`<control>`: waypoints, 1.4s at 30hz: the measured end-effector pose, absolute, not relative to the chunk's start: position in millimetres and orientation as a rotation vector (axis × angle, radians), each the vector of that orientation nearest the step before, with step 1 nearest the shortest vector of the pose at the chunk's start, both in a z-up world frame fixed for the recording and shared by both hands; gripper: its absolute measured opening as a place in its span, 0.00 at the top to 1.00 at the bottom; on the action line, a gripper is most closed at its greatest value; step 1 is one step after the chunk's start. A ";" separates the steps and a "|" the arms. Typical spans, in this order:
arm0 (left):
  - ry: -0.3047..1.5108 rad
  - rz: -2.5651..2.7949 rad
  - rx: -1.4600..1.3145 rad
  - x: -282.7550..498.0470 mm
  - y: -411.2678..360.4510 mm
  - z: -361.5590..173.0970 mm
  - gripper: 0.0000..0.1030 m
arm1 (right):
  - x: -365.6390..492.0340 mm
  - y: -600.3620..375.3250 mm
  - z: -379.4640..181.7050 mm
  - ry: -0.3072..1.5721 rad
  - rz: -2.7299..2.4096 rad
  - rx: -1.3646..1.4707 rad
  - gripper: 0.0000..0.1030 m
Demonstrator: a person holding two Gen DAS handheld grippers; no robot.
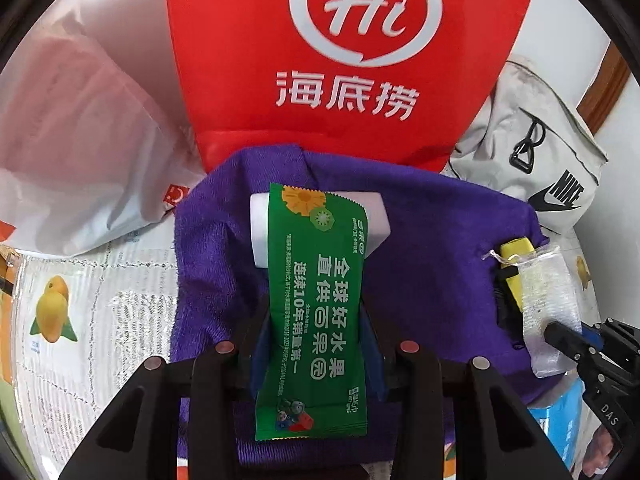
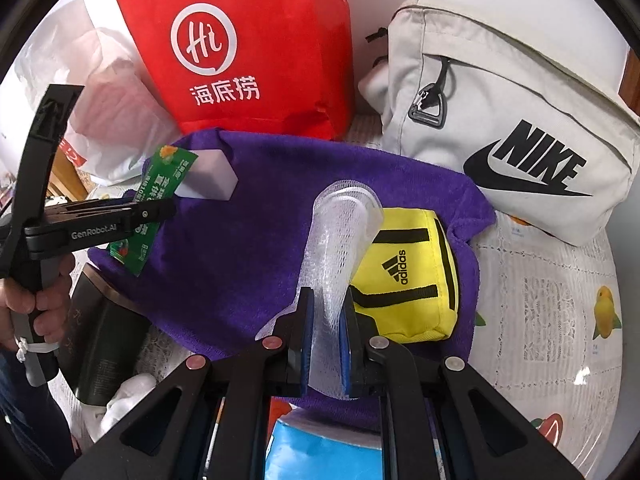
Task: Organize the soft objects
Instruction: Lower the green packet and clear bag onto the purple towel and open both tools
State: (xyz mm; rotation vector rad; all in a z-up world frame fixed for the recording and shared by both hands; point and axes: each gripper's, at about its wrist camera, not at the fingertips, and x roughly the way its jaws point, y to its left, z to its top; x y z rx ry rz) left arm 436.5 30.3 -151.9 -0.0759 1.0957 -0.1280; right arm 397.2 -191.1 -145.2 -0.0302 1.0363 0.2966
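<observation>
My left gripper [image 1: 316, 320] is shut on a green wet-wipe packet [image 1: 316, 280], held lengthwise over a purple towel [image 1: 432, 248]. The packet's far end covers part of a white block [image 1: 260, 224] lying on the towel. My right gripper [image 2: 326, 300] is shut on a white mesh foam sleeve [image 2: 340, 236] that sticks up and forward from its blue pads. Just right of the sleeve, a yellow Adidas pouch [image 2: 408, 276] rests on the purple towel [image 2: 240, 260]. The right wrist view shows the left gripper [image 2: 164, 210] with the green packet [image 2: 160, 184] near the white block [image 2: 212, 178].
A red Haidilao bag [image 2: 240, 48] stands behind the towel, a beige Nike bag [image 2: 520, 120] to the right, a white plastic bag [image 1: 80, 140] to the left. A dark box [image 2: 100, 340] and a blue pack [image 2: 320, 452] lie near the front. A person's hand [image 2: 40, 304] grips the left handle.
</observation>
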 end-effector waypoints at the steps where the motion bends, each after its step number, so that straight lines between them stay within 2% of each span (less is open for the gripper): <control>1: 1.104 -0.128 -0.068 437.5 29.3 -154.4 0.63 | 398.7 -191.0 -146.3 1.039 0.296 -0.030 0.89; 17: 1.194 -0.092 -0.053 441.0 31.7 -174.1 0.61 | 407.6 -194.4 -162.9 1.083 0.282 -0.051 0.88; 19: 1.214 -0.082 -0.052 440.6 30.9 -175.2 0.57 | 407.9 -197.1 -163.4 1.086 0.284 -0.036 0.88; 21: 1.217 -0.086 -0.057 437.2 30.6 -174.6 0.52 | 407.2 -198.6 -163.0 1.086 0.285 -0.024 0.83; 22: 1.213 -0.091 -0.057 434.9 30.5 -173.3 0.50 | 407.1 -199.8 -162.6 1.085 0.289 -0.015 0.77; 24: 1.198 -0.092 -0.043 429.6 28.3 -167.9 0.36 | 405.6 -201.3 -161.2 1.079 0.296 -0.003 0.66; 25: 1.189 -0.091 -0.036 427.2 27.7 -165.2 0.35 | 404.3 -201.5 -160.0 1.076 0.299 0.000 0.58; 29: 1.170 -0.093 -0.036 417.9 30.6 -154.4 0.34 | 394.6 -200.2 -151.1 1.052 0.302 -0.012 0.45; 42: 1.051 -0.115 -0.046 343.4 39.0 -106.5 0.35 | 339.7 -205.6 -107.4 1.003 0.336 0.090 0.44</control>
